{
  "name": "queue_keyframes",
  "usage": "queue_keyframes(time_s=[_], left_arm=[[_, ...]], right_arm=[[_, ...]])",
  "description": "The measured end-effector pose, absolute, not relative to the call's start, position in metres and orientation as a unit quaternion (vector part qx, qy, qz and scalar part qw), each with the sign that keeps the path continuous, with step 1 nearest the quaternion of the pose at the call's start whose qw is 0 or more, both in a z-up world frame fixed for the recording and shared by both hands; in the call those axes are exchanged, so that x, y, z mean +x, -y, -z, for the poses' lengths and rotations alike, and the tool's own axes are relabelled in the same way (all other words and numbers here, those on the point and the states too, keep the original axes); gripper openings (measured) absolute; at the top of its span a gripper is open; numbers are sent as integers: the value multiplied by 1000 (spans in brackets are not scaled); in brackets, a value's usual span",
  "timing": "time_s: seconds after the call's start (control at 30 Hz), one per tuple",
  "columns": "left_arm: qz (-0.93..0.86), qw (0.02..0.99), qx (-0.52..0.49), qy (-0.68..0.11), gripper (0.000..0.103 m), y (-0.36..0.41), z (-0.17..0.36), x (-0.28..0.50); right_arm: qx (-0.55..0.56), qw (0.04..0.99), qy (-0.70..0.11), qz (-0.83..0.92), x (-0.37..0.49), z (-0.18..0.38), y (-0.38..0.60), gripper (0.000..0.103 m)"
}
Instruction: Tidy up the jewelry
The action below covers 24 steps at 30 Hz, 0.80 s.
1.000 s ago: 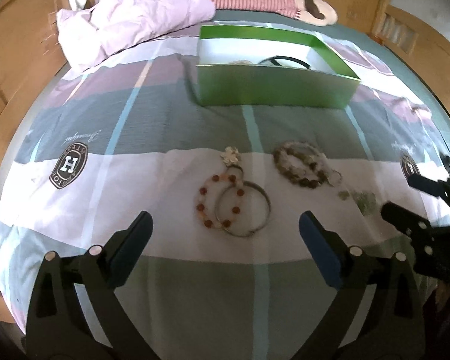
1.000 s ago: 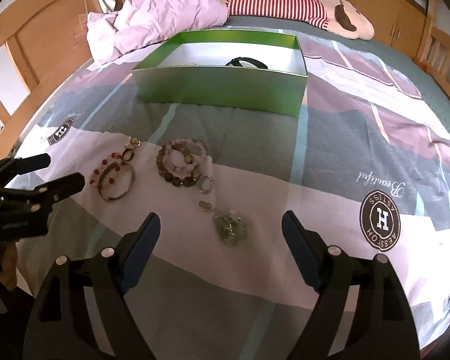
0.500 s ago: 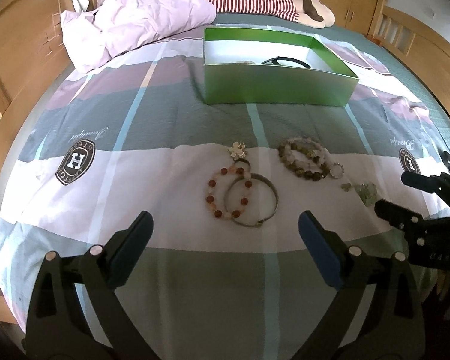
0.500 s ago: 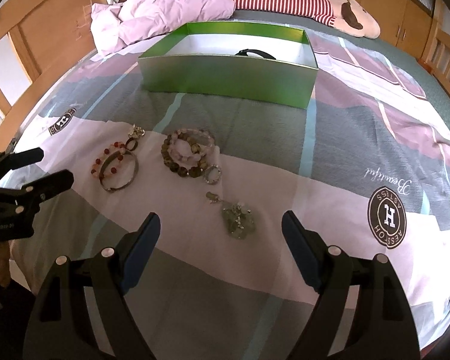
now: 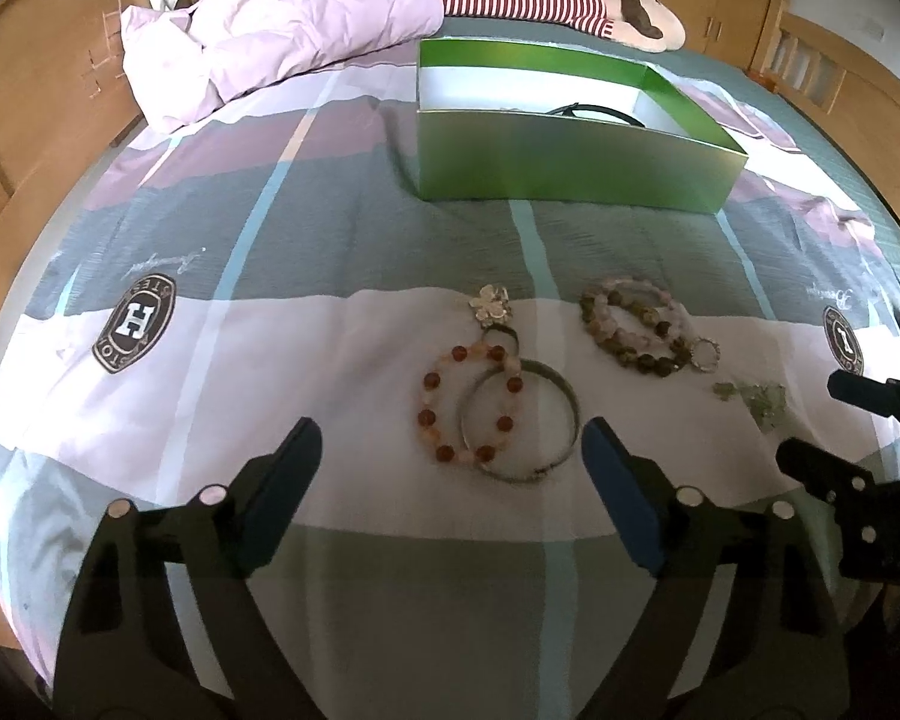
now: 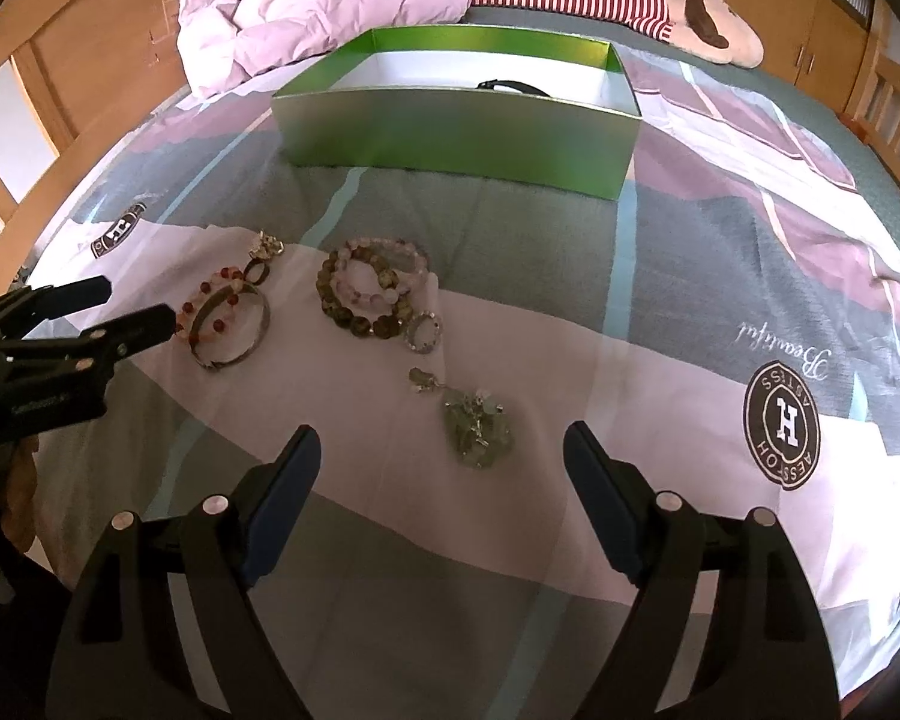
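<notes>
the left tool [image 5: 450, 462] hung with fingers wide apart, the metal bangle [image 5: 519, 420] and red bead bracelet [image 5: 468, 402] overlapping just ahead between them on the bed [image 5: 270, 360]. the right tool [image 6: 435, 468], also spread, had the pale green cluster [image 6: 477, 426] just ahead. the left looked nearer the bangle. the glossy green box [image 5: 570, 162] sat well beyond, open.

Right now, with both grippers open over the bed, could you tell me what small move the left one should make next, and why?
Probably lower the left gripper straight ahead onto the metal bangle. Its jaws stand wide open and empty, and the bangle lies almost centred between them, overlapping the red bead bracelet. The green box sits open beyond, ready to receive it. The right gripper is nearer the green charm cluster.
</notes>
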<state>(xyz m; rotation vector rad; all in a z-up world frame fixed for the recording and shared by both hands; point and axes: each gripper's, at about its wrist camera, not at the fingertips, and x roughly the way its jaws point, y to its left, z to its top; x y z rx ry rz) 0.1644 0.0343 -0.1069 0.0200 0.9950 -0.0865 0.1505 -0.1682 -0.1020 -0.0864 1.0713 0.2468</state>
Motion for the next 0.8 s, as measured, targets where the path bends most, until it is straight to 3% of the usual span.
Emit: queue_keyframes(time_s=[0.4,0.7,0.8], left_arm=[[11,872,-7,-490,62,-50,131,195],[13,870,2,-492,61,-50,137,203],[8,872,-3,-490,56,-53,136,206]], right_arm=[[-45,850,-513,-109,156,115,170,81],[-41,847,-518,-110,160,118,172,81],[-41,847,-519,-110,161,118,172,81]])
